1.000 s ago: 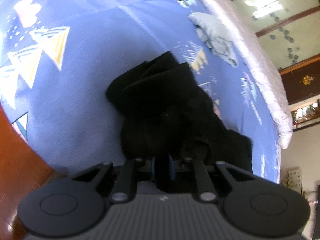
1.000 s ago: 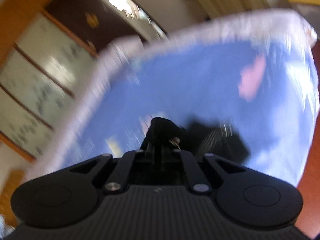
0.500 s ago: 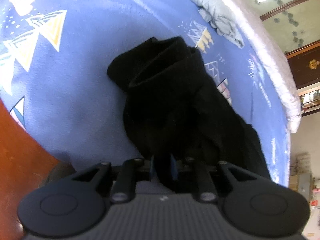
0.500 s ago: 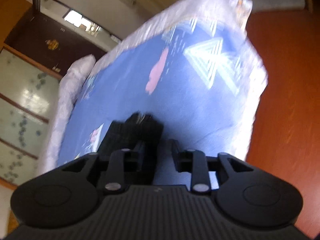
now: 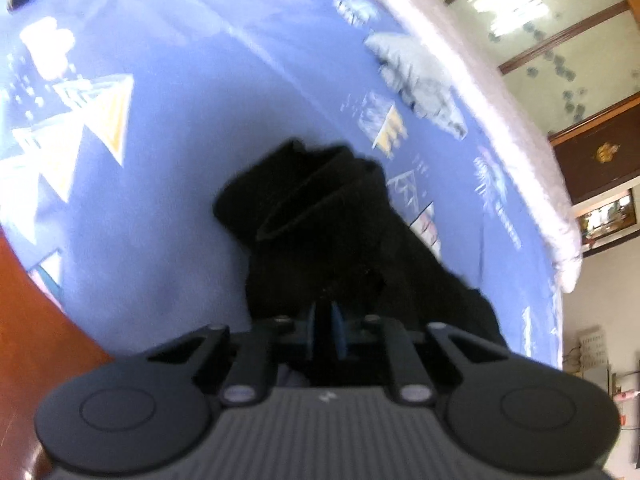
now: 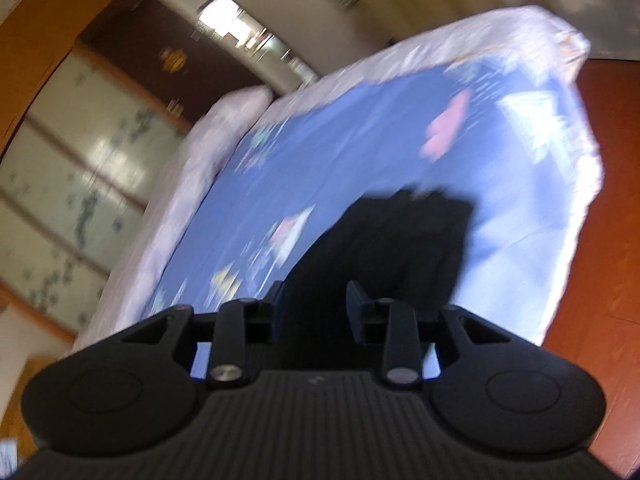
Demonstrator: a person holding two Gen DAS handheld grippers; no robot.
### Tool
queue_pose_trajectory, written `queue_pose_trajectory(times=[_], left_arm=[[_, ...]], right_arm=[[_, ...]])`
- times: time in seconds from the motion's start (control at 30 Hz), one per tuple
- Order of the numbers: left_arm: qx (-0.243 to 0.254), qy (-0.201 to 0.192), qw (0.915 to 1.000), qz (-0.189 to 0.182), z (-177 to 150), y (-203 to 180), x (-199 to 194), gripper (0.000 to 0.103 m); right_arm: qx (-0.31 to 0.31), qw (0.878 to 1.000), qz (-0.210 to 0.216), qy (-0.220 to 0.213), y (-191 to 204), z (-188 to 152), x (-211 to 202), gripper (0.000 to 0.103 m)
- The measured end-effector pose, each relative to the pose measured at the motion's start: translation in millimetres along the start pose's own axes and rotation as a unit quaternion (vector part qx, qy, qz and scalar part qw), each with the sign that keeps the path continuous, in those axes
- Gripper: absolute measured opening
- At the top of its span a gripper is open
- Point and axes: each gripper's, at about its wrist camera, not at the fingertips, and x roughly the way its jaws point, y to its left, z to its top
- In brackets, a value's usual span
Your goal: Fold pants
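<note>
Lying bunched on the blue sheet [image 5: 168, 168], the black pants [image 5: 340, 232] stretch away from the left gripper [image 5: 324, 332], one rolled end farthest from it and the near edge drawn up into its blue pads [image 5: 339, 336]. The jaws are closing and stand almost together, pinching a thin fold of the dark cloth. In the right wrist view the pants [image 6: 400, 248] run from straight ahead of the right gripper [image 6: 316, 312] toward the bed's far corner; its jaws stand apart and are opening, with black cloth showing in the gap, though blur hides whether either finger touches it. A crumpled grey garment [image 5: 420, 76] lies well apart from the pants, near the white quilted border [image 5: 500, 120]. Red-brown floor [image 6: 608, 240] shows beside the bed.
</note>
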Motion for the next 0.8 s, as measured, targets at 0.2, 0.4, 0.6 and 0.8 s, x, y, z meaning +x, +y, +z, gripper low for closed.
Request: queue_pose_trajectory(times=[0.2,0.4,0.6,0.8], left_arm=[[0.003,0.023,0.9972,0.071,-5.0,36.1,-19.1,0.01],[0.022,-0.054,0.9976,0.039,12.0,13.3,-58.6,0.043],[0.216,-0.066,0.9734,0.039,40.1,-74.3,-8.8,0.087],[0.383,-0.017,0.9086,0.166,16.3,-103.6,76.6,0.036]], right_arm=[[-0.045,0.997,0.024,0.049,27.8,-20.3,19.8,0.036],[-0.049,0.997,0.024,0.054,31.1,-18.0,19.6,0.037],[-0.087,0.989,0.055,0.11,69.8,-26.9,44.4,0.042],[-0.205,0.946,0.135,0.214,163.1,-87.0,84.7,0.048]])
